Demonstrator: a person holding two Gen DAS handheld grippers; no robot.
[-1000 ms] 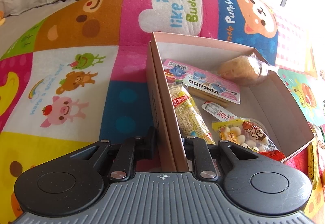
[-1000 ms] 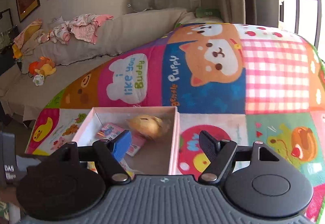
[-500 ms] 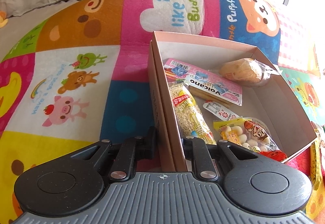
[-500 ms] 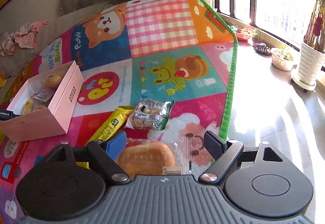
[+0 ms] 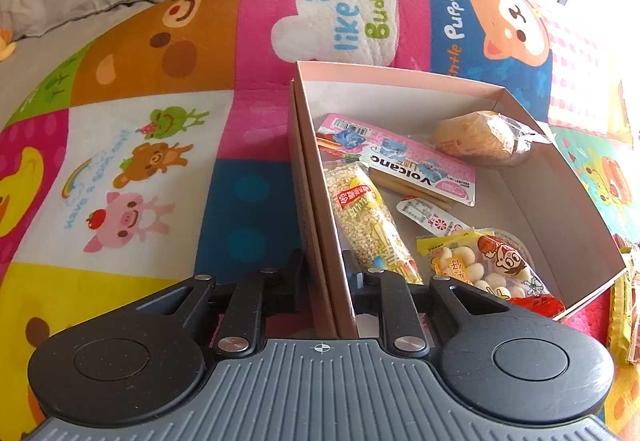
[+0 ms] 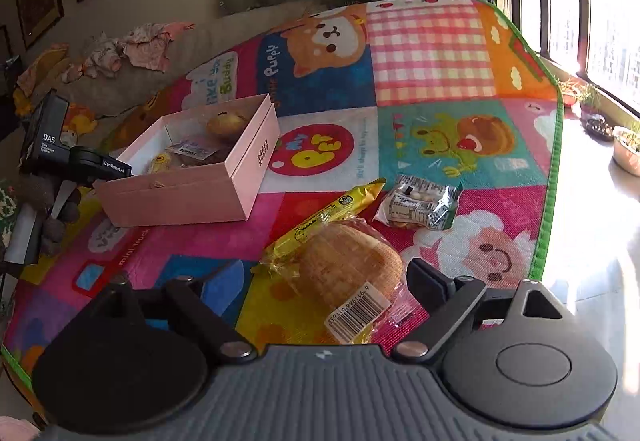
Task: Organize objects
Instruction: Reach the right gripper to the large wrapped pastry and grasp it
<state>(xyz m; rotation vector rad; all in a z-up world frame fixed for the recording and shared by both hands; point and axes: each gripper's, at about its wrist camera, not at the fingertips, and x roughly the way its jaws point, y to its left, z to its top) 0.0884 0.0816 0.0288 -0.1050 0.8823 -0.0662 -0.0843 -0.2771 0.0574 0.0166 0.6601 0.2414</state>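
Biggest thing here is the cartoon play mat (image 6: 432,53), covering the floor, with a grey sofa (image 6: 200,53) behind it that has baby clothes (image 6: 140,49) piled on top. On the mat sits the pink box (image 5: 560,177), open on top. Inside it: a pink Volcano packet (image 5: 404,157), a long puffed-rice bar (image 5: 368,217) lying along the left wall, a wrapped bun (image 5: 476,137) in the far right corner, a small candy wrapper (image 5: 428,215) in the middle, and a bag of little white snacks (image 5: 480,265) at the near end.

The left gripper (image 5: 324,273) is clamped on the box's near left wall, one finger outside, one inside.

Out on the mat to the right of the box, three loose snacks: a wrapped bread bun (image 6: 352,273), a yellow stick packet (image 6: 332,213) touching its far edge, and a small clear snack bag (image 6: 420,201) just beyond. The right gripper (image 6: 320,277) has its fingers spread wide apart, and the bread bun sits right between them, not pinched.
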